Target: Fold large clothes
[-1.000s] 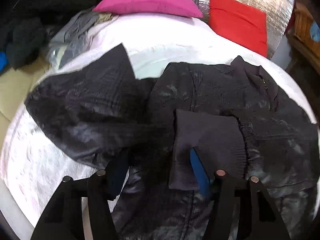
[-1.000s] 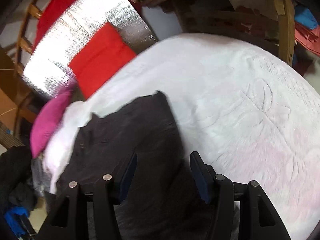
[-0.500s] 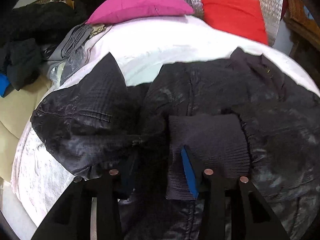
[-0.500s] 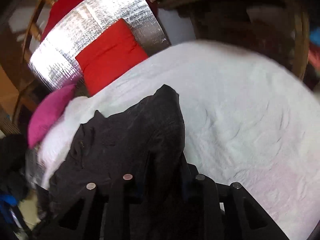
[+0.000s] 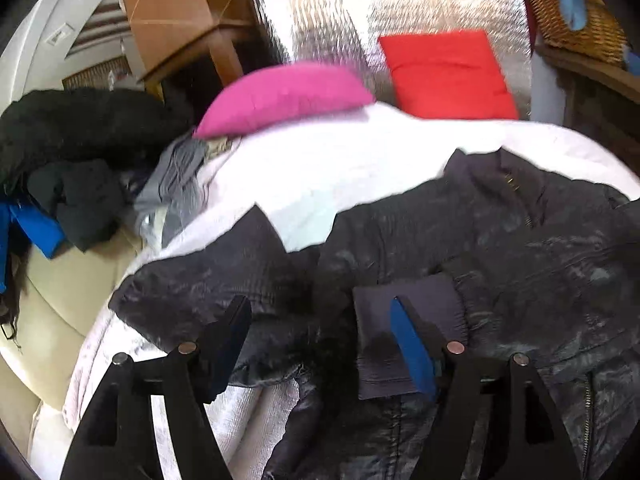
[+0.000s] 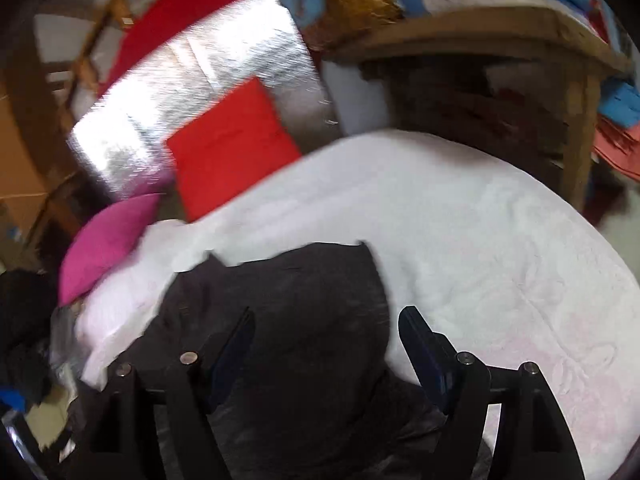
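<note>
A large black jacket (image 5: 500,248) lies spread on a white bedspread (image 5: 340,168). One sleeve lies folded across its front, with its ribbed cuff (image 5: 404,332) between my left fingers. My left gripper (image 5: 320,340) is open above the cuff and the jacket's lower part. In the right wrist view the jacket (image 6: 296,300) lies under my right gripper (image 6: 326,344), which is open with its jaws wide apart just above the fabric. Neither gripper holds anything.
A pink pillow (image 5: 280,96) and a red cushion (image 5: 448,76) lean at the bed's head against a silver foil panel (image 5: 360,20). A pile of dark and grey clothes (image 5: 80,152) lies to the left. A wooden table (image 6: 500,40) with a basket stands at the right.
My right gripper was shut on the jacket half a second ago and has opened and let go. Both grippers have pulled back and tilted up, showing more of the room.
</note>
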`<state>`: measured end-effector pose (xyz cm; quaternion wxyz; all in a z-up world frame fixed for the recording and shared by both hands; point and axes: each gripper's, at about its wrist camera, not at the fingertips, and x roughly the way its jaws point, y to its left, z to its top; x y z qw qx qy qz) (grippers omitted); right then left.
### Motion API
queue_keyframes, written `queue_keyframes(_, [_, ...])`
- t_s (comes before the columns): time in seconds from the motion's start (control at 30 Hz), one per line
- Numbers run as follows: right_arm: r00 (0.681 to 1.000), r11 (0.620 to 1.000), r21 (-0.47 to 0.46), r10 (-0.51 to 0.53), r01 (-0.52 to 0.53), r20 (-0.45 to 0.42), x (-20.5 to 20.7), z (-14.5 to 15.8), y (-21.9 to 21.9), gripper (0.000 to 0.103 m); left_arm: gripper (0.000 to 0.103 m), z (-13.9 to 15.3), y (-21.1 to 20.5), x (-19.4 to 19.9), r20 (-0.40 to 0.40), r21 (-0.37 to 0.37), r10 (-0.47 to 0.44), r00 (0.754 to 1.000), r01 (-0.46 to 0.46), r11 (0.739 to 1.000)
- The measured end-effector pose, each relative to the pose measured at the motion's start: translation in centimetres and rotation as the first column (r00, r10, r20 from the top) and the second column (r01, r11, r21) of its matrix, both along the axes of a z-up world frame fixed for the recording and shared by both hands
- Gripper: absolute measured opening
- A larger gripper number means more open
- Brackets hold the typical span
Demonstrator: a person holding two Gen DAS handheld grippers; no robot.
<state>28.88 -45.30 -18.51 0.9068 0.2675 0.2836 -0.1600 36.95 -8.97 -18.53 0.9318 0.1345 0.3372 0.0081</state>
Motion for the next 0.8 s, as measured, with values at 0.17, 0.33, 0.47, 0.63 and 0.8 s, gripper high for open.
queue_keyframes(0.17, [0.978,0.979,-0.016,0.201,-0.202,-0.056,2.2,-0.9,6.1,0.076,0.073,0.3,0.0,-0.6,0.021,-0.016,-0.015,1.000,0.016,1.000])
queue_keyframes(0.33, [0.933,0.940,0.011,0.341,-0.342,-0.113,4.9,-3.6,11.4,0.073,0.073,-0.1,0.0,-0.2,0.001,-0.040,-0.018,1.000,0.018,0.999])
queue_keyframes(0.47, [0.900,0.920,0.021,0.387,-0.391,-0.201,6.5,-5.9,13.6,0.073,0.073,-0.3,-0.2,0.0,-0.004,-0.049,-0.018,1.000,0.018,0.999])
queue_keyframes(0.63, [0.878,0.924,0.060,0.379,-0.379,-0.292,7.3,-8.1,13.7,0.067,0.073,-0.7,-0.5,0.4,-0.022,-0.053,-0.019,1.000,0.018,0.998])
queue_keyframes(0.8, [0.907,0.934,0.097,0.356,-0.343,-0.226,5.8,-6.0,10.7,0.060,0.080,-2.4,-1.2,1.8,-0.133,-0.088,-0.062,0.989,0.051,0.995])
